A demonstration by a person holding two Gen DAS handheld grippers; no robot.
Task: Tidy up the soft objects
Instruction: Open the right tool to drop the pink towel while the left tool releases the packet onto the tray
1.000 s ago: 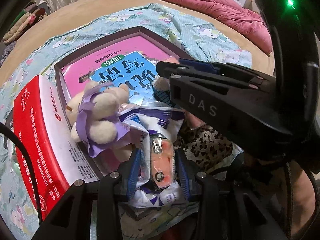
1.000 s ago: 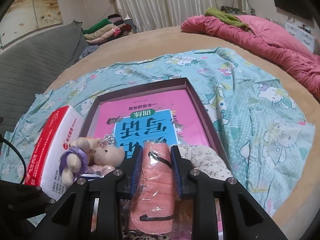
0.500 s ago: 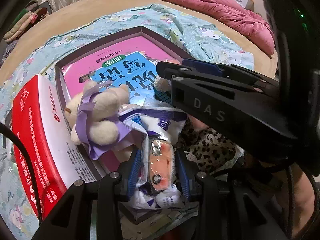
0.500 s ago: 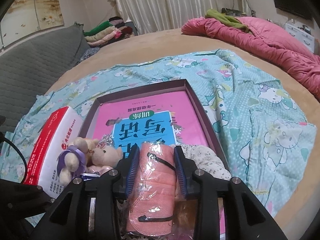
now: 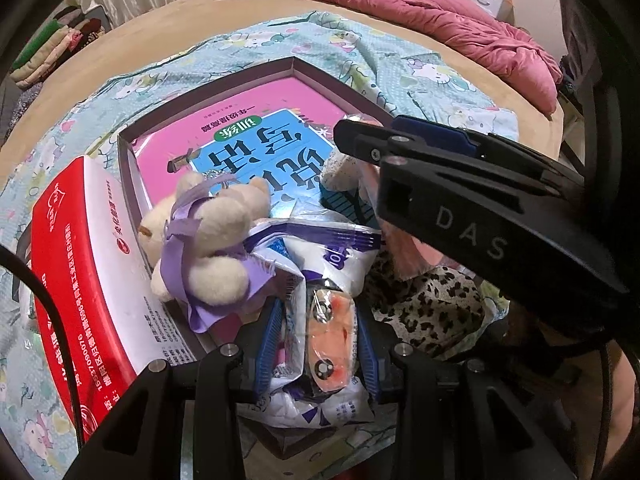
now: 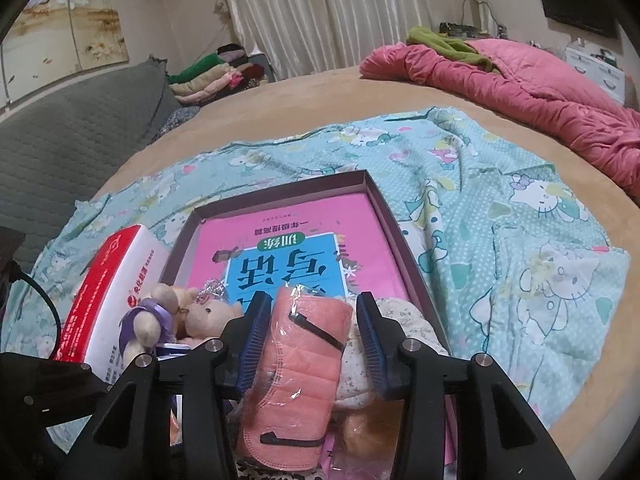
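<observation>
A shallow dark box (image 6: 394, 224) with a pink and blue book (image 6: 288, 256) in it lies on the bed. My left gripper (image 5: 316, 344) is shut on a white and purple plastic packet (image 5: 328, 360) with an orange item inside, at the box's near edge. My right gripper (image 6: 310, 340) has its jaws parted around a wrapped pack of pink masks (image 6: 298, 368), with gaps on both sides; it shows as a black arm in the left wrist view (image 5: 460, 200). A small teddy bear (image 5: 208, 240) with a purple bow lies in the box, also in the right view (image 6: 176, 320).
A red and white carton (image 5: 80, 280) lies left of the box. A leopard-print cloth (image 5: 432, 300) and a floral white soft item (image 6: 392, 332) lie at the box's near right. A cartoon-print sheet (image 6: 500, 208) covers the bed; a pink quilt (image 6: 540, 88) lies far right.
My right gripper's jaws have opened wider off the mask pack and it rose slightly. My left gripper stays shut on the packet and has moved little.
</observation>
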